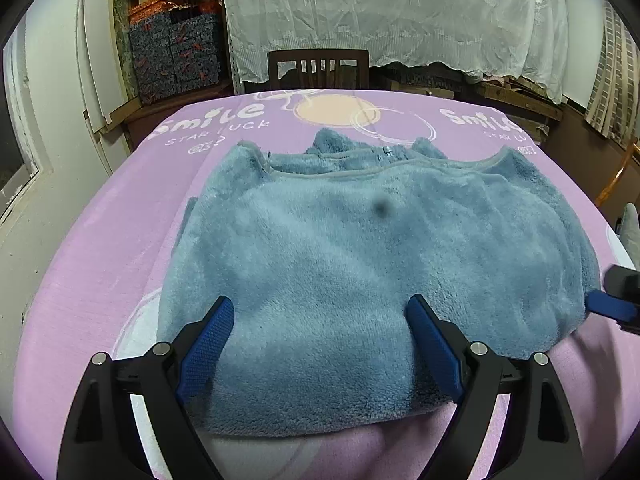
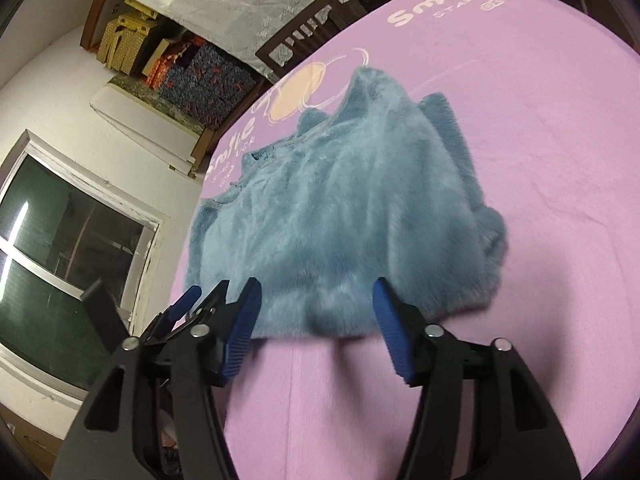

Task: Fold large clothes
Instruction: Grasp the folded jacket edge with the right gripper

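A fluffy blue fleece garment lies folded on the purple sheet, its zipped collar at the far side. My left gripper hovers over the garment's near edge with its blue pads spread wide, fleece between them but not pinched. In the right wrist view the same garment fills the middle, and my right gripper stands open at its near hem, pads clear of the fabric. The right gripper also shows at the garment's right corner; the left gripper shows beside the right one.
The purple sheet, printed with white lettering, covers the table. A dark wooden chair stands at the far edge. Patterned boxes are stacked at the back left, and a white lace cloth hangs behind. A window is on the left.
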